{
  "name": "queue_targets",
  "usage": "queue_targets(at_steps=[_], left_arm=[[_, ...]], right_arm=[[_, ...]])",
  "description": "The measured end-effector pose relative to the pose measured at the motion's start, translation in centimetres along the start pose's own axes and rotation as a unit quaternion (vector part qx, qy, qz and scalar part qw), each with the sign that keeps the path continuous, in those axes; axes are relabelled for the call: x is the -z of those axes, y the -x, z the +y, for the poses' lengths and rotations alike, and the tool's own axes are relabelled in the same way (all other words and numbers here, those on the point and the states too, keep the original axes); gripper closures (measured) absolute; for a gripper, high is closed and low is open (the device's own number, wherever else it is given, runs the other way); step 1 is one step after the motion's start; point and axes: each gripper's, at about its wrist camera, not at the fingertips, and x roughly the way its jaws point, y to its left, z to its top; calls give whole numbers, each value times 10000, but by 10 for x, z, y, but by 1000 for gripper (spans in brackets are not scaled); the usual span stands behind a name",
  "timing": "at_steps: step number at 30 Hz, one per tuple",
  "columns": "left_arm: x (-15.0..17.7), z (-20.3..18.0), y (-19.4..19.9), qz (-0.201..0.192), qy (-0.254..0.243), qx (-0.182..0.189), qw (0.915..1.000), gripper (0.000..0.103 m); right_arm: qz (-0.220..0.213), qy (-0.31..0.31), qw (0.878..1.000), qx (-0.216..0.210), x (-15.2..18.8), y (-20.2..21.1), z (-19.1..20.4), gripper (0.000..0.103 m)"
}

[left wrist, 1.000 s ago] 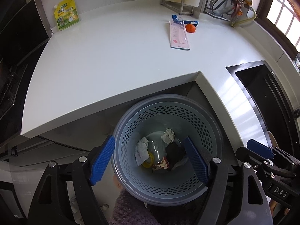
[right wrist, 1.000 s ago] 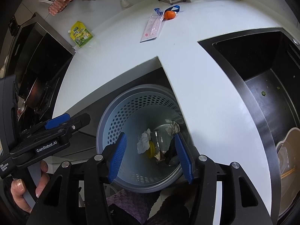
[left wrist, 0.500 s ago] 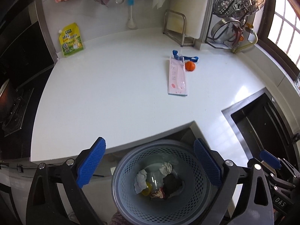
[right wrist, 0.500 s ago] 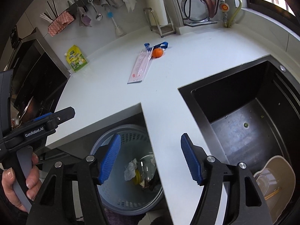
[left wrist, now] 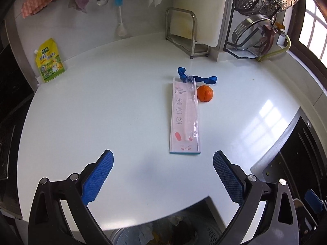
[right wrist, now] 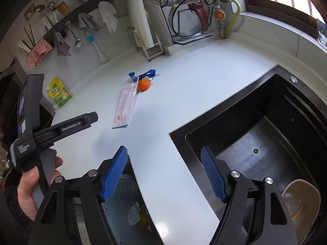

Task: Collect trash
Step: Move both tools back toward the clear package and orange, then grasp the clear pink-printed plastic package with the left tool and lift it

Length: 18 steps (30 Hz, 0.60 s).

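**Both grippers empty above the white surface, trash waiting near its back**

The left gripper (left wrist: 162,175) hangs over the white surface (left wrist: 122,122) with its blue-padded fingers (left wrist: 98,180) spread wide and nothing between them. The right gripper (right wrist: 163,175) is also spread, its jaws having just been opening, and it holds nothing; its fingers (right wrist: 114,173) frame the front edge of the surface beside the black sink (right wrist: 265,126).

A long pink toothbrush package (left wrist: 185,118) lies flat toward the middle of the surface, its near end pointing at the left gripper. Just beside its far right corner sits a piece of orange peel (left wrist: 205,93), and a blue strip of wrapper (left wrist: 202,79) lies at the package's far end, touching it. A yellow-green pouch (left wrist: 49,60) leans upright against the wall at the back left corner.

Below the front edge of the surface stands a grey perforated waste basket (right wrist: 122,185) with crumpled white paper (right wrist: 133,214) and other scraps inside. A person's hand (right wrist: 30,185) grips the left gripper's handle, seen from the right wrist view. A pale bowl (right wrist: 300,200) rests in the sink's near right corner.
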Motion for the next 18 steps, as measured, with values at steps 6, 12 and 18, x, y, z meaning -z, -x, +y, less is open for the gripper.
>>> queue_targets(at_steps=[6, 12, 18], left_arm=[[-30, -17, -59, 210, -179, 273, 9992, 7], [-42, -22, -96, 357, -283, 198, 9988, 7], [-45, -20, -118, 508, -301, 283, 9979, 7]], right_arm=[[51, -433, 9988, 218, -3, -13, -7, 32], [88, -750, 9965, 348, -3, -24, -16, 32], [203, -1026, 9940, 329, -1, -38, -19, 32]])
